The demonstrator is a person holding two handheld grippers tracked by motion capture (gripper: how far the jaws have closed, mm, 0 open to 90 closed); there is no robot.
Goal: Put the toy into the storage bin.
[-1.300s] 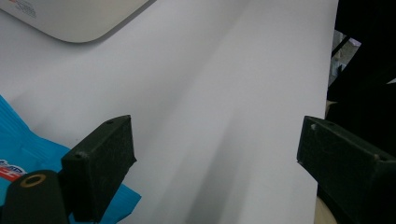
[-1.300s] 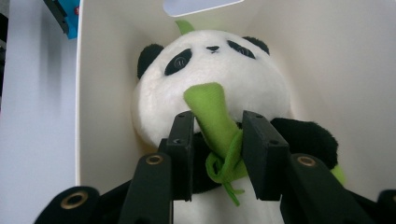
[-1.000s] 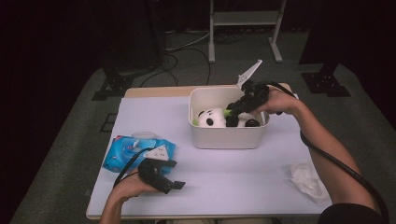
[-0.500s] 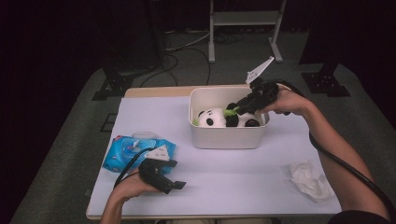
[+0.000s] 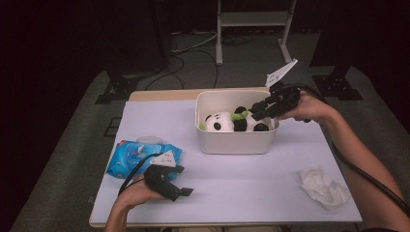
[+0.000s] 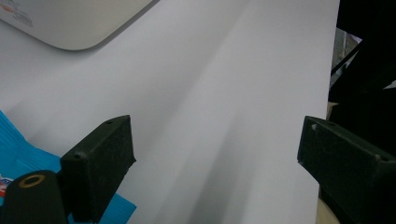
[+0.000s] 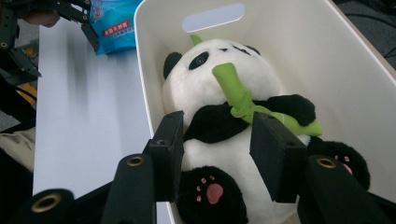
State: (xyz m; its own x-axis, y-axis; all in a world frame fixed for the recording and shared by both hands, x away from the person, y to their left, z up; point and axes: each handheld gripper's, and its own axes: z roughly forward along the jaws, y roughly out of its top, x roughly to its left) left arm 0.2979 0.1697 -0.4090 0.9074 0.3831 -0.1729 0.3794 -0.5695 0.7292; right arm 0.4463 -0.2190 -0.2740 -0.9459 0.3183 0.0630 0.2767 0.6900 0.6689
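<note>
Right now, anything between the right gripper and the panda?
Nothing visible. The right gripper has just been opening its jaws; they stand either side of the plush panda, which lies in the white bin. No pad presses on it.

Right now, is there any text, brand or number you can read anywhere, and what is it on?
Blue wipes pack: a printed label with characters shows in the right gripper view, too small and blurred to read.
White bin: faint small print near its corner in the left gripper view, unreadable.
No other text found.
</note>
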